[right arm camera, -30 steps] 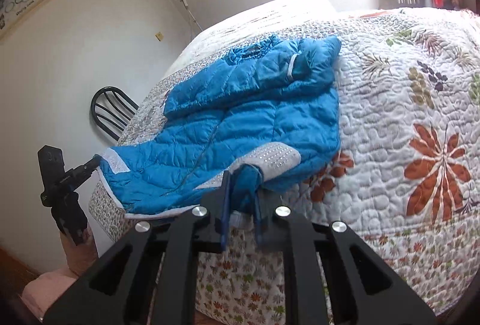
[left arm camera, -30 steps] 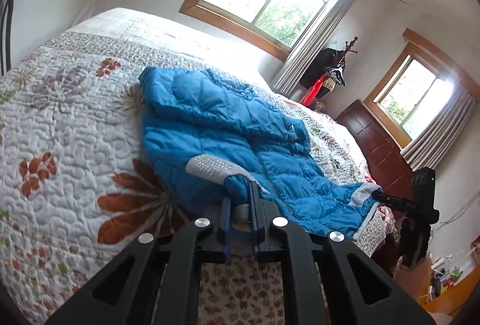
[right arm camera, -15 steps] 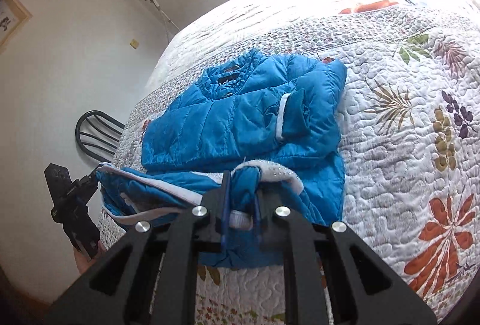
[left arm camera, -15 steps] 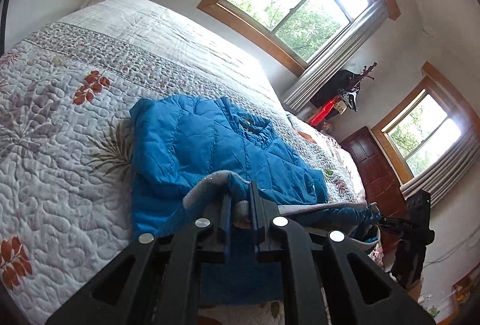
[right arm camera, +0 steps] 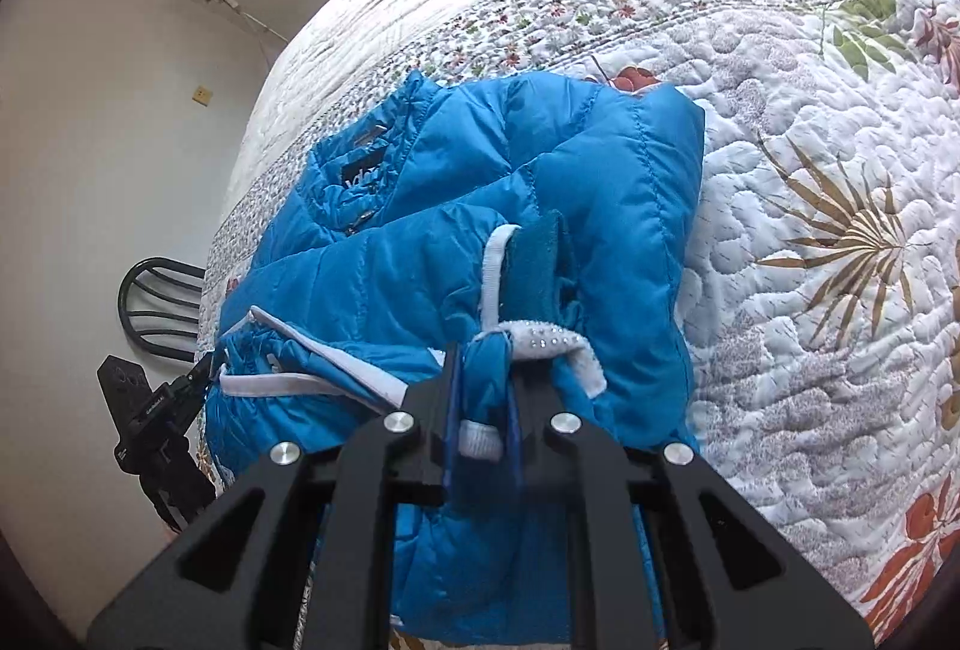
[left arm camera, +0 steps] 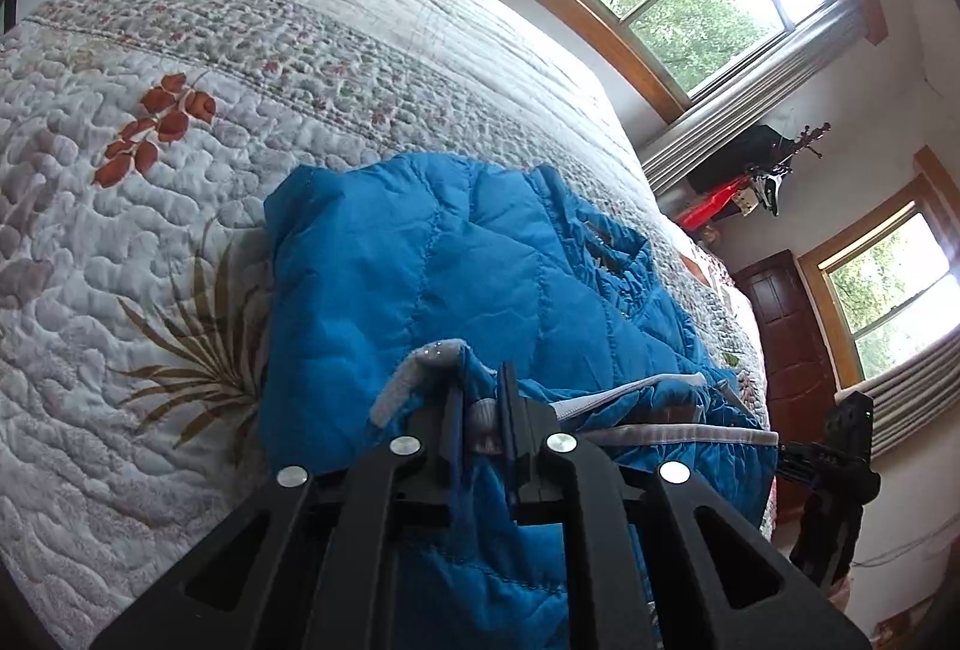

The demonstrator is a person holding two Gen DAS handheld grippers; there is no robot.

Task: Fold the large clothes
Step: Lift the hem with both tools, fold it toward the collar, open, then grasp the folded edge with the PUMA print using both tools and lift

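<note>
left tool [left arm camera: 480, 410] clamped on jacket [left arm camera: 456, 278] hem | right tool [right arm camera: 483, 398] pinching same hem [right arm camera: 540, 338] | bare quilt [right arm camera: 810, 230] right of jacket; bed edge close on left

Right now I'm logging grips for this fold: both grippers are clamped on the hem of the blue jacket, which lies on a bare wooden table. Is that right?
Not quite. The blue jacket lies on a bed with a flowered quilt, not a bare wooden table; the right wrist view shows it plainly. The rest holds: the left gripper and right gripper are both clamped on its hem.
</note>
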